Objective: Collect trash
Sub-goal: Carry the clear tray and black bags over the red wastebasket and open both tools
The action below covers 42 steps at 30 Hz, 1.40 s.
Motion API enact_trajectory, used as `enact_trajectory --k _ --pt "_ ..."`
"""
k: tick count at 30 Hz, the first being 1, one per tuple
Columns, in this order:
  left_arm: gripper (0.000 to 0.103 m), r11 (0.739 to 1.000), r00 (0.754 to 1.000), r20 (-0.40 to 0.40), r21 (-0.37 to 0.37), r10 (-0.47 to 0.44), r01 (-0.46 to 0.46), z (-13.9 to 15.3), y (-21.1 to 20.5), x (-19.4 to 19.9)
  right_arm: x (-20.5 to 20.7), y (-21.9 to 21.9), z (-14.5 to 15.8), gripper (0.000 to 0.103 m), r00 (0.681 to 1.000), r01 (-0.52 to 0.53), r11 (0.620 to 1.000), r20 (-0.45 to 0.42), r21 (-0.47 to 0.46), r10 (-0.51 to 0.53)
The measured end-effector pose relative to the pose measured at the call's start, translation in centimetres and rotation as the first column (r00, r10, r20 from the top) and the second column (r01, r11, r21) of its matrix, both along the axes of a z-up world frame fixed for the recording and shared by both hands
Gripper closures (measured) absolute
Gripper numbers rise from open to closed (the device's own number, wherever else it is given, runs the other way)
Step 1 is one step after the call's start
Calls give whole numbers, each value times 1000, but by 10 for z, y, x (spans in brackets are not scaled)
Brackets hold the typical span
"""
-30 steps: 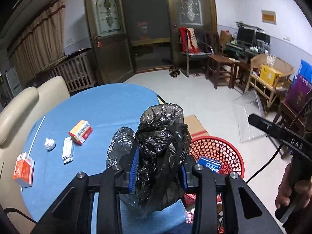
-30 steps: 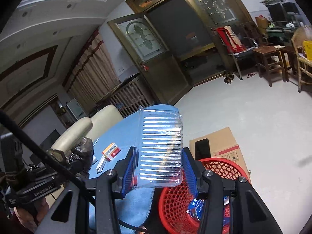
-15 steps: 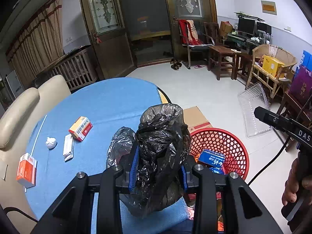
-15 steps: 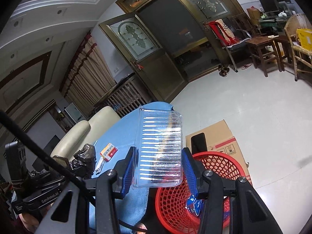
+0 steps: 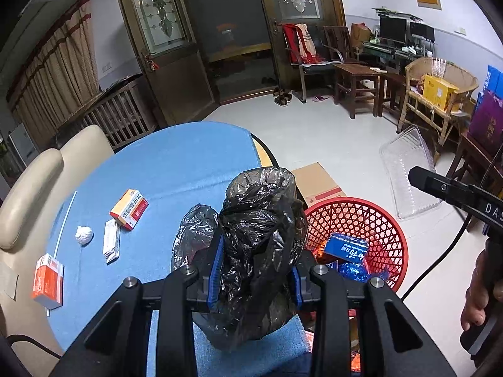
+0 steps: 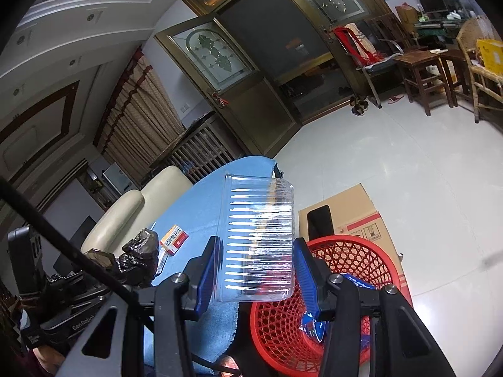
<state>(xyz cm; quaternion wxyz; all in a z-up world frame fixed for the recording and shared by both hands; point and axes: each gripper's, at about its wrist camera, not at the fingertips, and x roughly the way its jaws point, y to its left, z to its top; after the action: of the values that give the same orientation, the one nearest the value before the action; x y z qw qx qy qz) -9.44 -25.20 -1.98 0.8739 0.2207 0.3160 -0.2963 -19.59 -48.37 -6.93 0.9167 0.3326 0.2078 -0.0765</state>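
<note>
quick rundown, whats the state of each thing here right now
left gripper: shut on crumpled black plastic bag
right gripper: shut on clear ribbed plastic tray, held above the basket's near rim
red mesh basket: upright, partly filled
orange medicine box: closed, flat on table
brown glass-panelled door: open

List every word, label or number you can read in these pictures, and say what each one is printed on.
"DAS", cut off by the frame edge: on the right gripper's black body.
"GenRobo", partly hidden: on the left gripper's black body.
Orange medicine box: print too small to read.
Blue packet in the red basket: white characters, blurred.
</note>
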Motion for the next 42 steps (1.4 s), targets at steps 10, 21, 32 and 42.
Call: enact_trajectory --k 10,21,32,42 --pt "66 998 999 17 48 -44 43 -7 -14 -3 0 -7 -4 53 1000 11 1000 -9 23 -10" --pt "66 990 985 -100 5 -140 141 -10 -39 -1 -2 -15 -10 53 999 32 998 -21 60 -31" --pt "66 988 981 -124 18 -150 154 -19 -46 5 -7 -27 -17 53 997 67 992 -32 106 -64" --pt "66 983 973 -152 30 -175 181 -29 -52 5 -7 -32 -27 53 996 76 986 -60 148 -68"
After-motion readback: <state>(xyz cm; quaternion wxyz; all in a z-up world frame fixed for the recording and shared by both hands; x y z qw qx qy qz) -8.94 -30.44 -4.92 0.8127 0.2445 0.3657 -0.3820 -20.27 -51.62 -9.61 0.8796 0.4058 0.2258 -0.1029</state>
